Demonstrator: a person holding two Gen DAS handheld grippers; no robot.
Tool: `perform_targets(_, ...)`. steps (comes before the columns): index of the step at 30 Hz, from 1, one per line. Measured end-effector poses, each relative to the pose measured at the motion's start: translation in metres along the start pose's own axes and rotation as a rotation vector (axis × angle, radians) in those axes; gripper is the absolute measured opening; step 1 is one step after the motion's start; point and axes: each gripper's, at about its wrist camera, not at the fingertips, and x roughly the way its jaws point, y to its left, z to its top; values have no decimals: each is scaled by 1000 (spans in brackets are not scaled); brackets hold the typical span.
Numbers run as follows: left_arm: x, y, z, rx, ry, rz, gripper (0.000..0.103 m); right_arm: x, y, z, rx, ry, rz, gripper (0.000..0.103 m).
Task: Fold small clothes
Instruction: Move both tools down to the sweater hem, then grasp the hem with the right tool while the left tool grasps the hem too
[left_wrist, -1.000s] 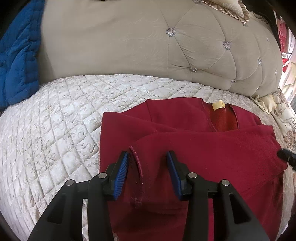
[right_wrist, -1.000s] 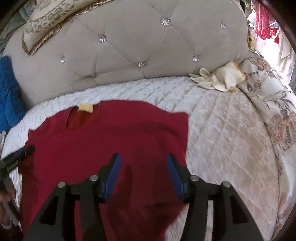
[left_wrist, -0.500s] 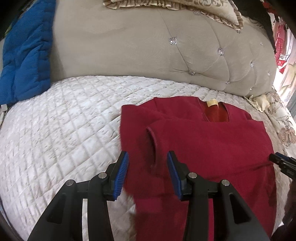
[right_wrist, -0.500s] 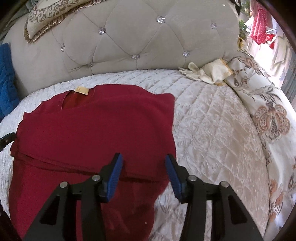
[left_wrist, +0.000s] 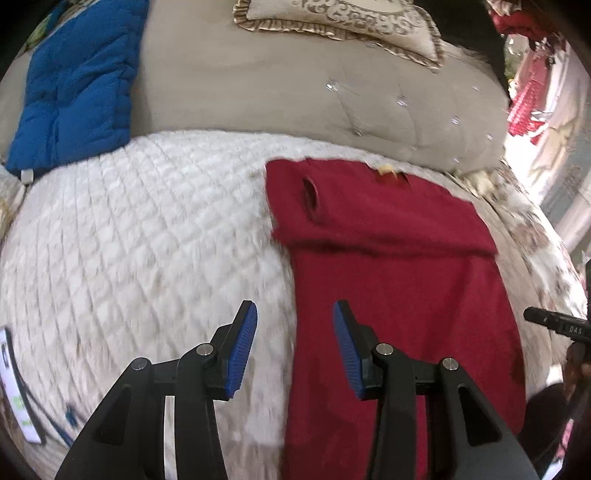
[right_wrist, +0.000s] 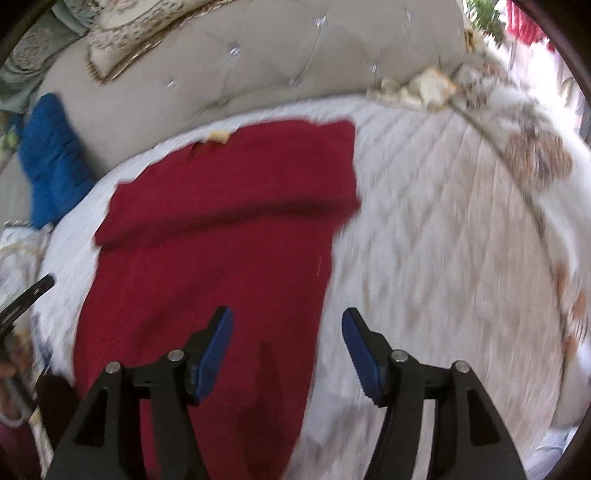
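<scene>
A dark red sweater (left_wrist: 399, 280) lies flat on the white quilted bed, neck with a tan label (left_wrist: 386, 170) toward the headboard. Both sleeves are folded across its chest, forming a band. It also shows in the right wrist view (right_wrist: 229, 236). My left gripper (left_wrist: 295, 328) is open and empty, held above the sweater's lower left edge. My right gripper (right_wrist: 287, 332) is open and empty, above the sweater's lower right edge. The tip of the right gripper shows at the right edge of the left wrist view (left_wrist: 554, 321).
A beige tufted headboard (left_wrist: 295, 92) stands behind the bed, with a patterned cushion (left_wrist: 351, 18) on top. A blue padded garment (left_wrist: 74, 81) lies at the back left. A cream cloth (right_wrist: 424, 86) and a floral bedspread (right_wrist: 535, 155) lie at the right. The white quilt (left_wrist: 129, 240) surrounds the sweater.
Both grippers have let go of the sleeves and pulled back toward the sweater's lower edge. The sleeves now lie folded across the chest. Both views are blurred by motion.
</scene>
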Motion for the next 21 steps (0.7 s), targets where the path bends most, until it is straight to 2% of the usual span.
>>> perform_targets(5,-13,1,-36,6,62,-44,21,-13,-1,-59,23,87,41,66)
perform_targets(11,-19,8,-61,-20,99,-48,21,-5,5,-104,51,169,100,66)
perform_targets(13,-21,11,-64,-36,103,-52,21,-2,11,-113,50,164,128,63)
perform_targets(14,-22,12,-66,-43,102,-58,21,1,16,-117,43,166,150,59)
perform_targets(16,-23,12,-69,-48,106,-64,21,5,26,-121,-14,175,147,13)
perform_targets(18,-24,10,-74,-42,118,-73,21,-4,30,-123,-72,153,122,12)
perform_targets(21,-24,7,-81,-17,139,-71,21,-18,24,-122,-66,130,122,11)
